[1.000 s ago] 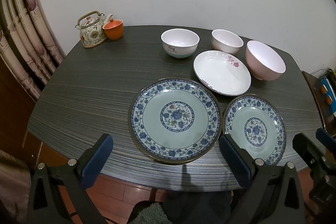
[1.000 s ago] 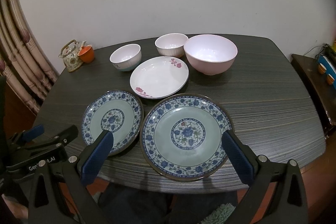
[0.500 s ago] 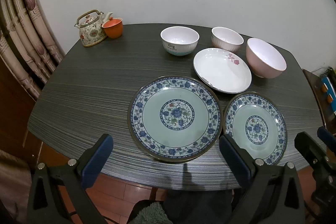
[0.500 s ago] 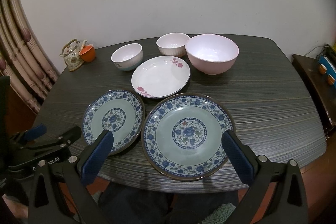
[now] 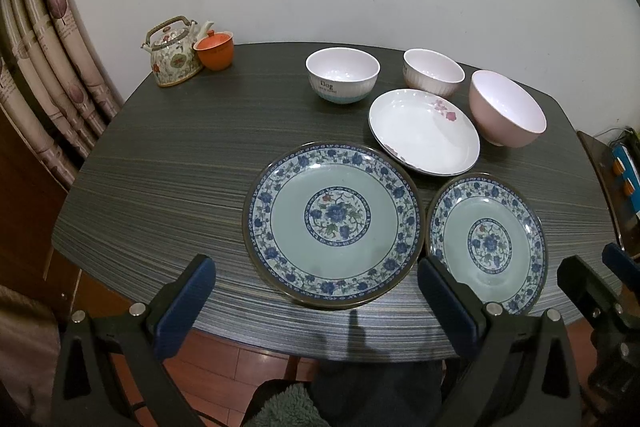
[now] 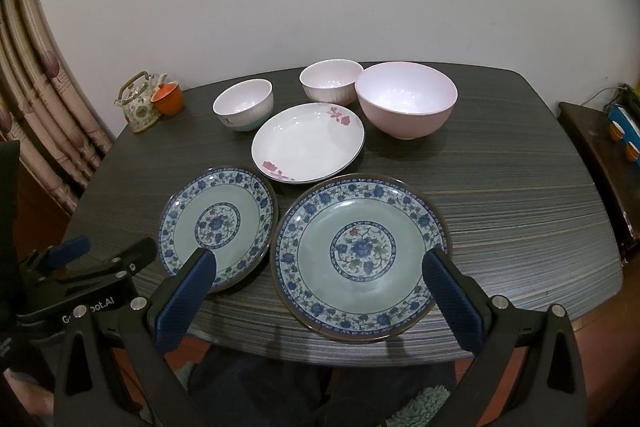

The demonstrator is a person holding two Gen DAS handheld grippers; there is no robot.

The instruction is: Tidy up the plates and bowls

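On the dark table [image 5: 168,171] lie two blue-patterned plates. The left wrist view shows a large one [image 5: 334,223] and a smaller one [image 5: 486,243]. The right wrist view shows a small one [image 6: 218,227] left of a large one [image 6: 360,255]. Behind them sit a white plate with pink flowers [image 5: 424,131] [image 6: 308,143], a big pink bowl [image 5: 506,109] [image 6: 406,105] and two small white bowls [image 5: 342,75] [image 5: 434,71]. My left gripper [image 5: 316,303] and right gripper [image 6: 320,295] are both open and empty, held above the table's near edge.
A floral teapot [image 5: 174,53] and an orange cup [image 5: 214,49] stand at the far left corner. A curtain [image 5: 48,67] hangs on the left. A dark side cabinet [image 6: 600,155] stands to the right. The other gripper shows at the frame edge [image 6: 92,279].
Both views shifted slightly; the dishes sit a little lower and closer in the frames. Nothing on the table moved, and both grippers stayed open.
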